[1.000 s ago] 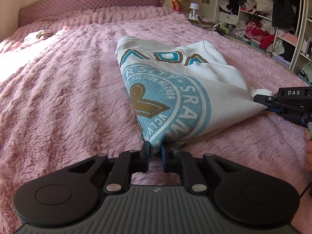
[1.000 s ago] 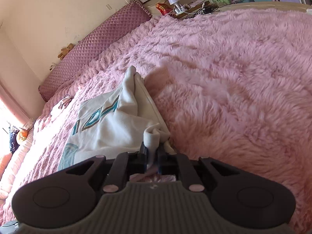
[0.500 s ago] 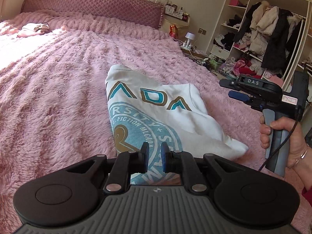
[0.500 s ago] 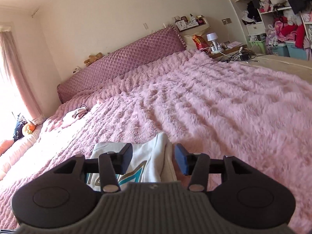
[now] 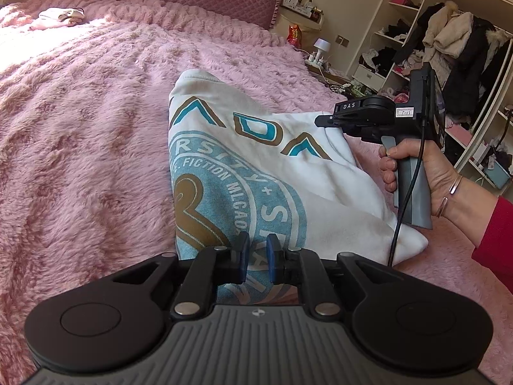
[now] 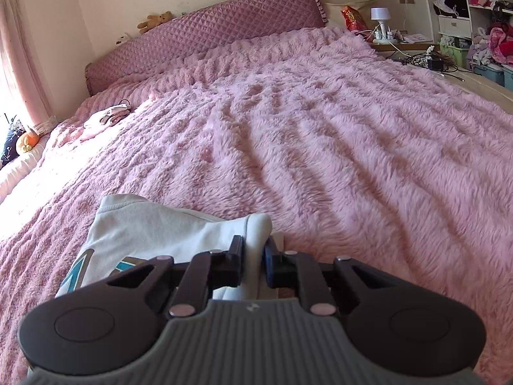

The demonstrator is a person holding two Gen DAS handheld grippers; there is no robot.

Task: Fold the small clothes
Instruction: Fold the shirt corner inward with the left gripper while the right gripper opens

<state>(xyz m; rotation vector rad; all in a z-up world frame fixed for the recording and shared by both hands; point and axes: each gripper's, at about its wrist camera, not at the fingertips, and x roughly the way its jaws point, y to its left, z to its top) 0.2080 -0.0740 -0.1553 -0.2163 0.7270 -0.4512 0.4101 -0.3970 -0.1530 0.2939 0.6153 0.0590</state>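
Observation:
A white sweatshirt [image 5: 256, 147] with a teal round print lies folded on the pink furry bedspread [image 5: 80, 128]. My left gripper [image 5: 255, 252] sits at its near hem, with printed cloth filling the narrow gap between the pads; its jaws are starting to open. My right gripper [image 5: 320, 121], held by a hand [image 5: 423, 173], is at the sweatshirt's far right edge. In the right wrist view the right gripper [image 6: 253, 250] is closing on a raised white fold of the sweatshirt [image 6: 154, 227], and the pads pinch it.
A small pale garment [image 5: 61, 17] lies far off near the quilted headboard [image 6: 208, 32]. Open shelves with hanging coats [image 5: 449, 48] stand beyond the bed's right side. A nightstand with a lamp [image 6: 380, 22] and cables is at the far right corner.
The right gripper let go of the sweatshirt's near right corner, opened wide, moved up along the right edge and closed on a fold there. The left gripper rolled and edged forward.

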